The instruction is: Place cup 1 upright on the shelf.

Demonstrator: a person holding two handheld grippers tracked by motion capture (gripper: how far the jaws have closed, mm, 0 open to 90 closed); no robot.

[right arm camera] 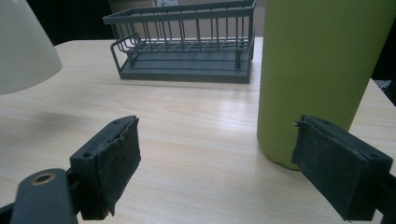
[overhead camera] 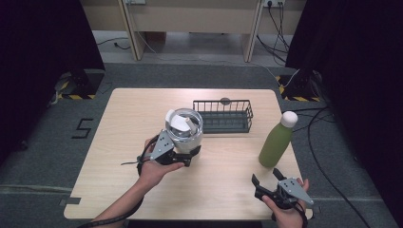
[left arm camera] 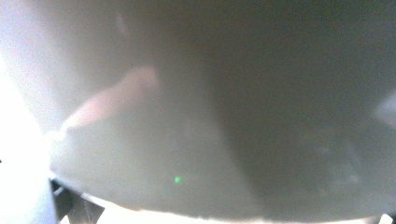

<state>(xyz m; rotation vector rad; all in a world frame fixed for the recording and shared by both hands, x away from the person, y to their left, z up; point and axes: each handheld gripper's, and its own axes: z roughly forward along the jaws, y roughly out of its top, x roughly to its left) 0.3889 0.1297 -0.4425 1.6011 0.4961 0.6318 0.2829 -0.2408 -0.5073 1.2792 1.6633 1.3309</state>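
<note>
Wooden table [overhead camera: 228,185], one wire basket [overhead camera: 223,116], one green bottle [overhead camera: 276,142], left gripper [overhead camera: 183,154] fingers grasping one jar [overhead camera: 184,129], right gripper [overhead camera: 266,178] fingers released.

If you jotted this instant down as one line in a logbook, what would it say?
left gripper: holds white cup above table | right gripper: fingers apart, nothing held, near green bottle | wire basket: behind cup

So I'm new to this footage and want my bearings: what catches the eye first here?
The white jug, lifted off the table in the left gripper, near the middle. Next, the tall green bottle with its white cap, upright at the right, just ahead of the open right gripper. Behind them sits a dark wire basket at the far edge.
</note>
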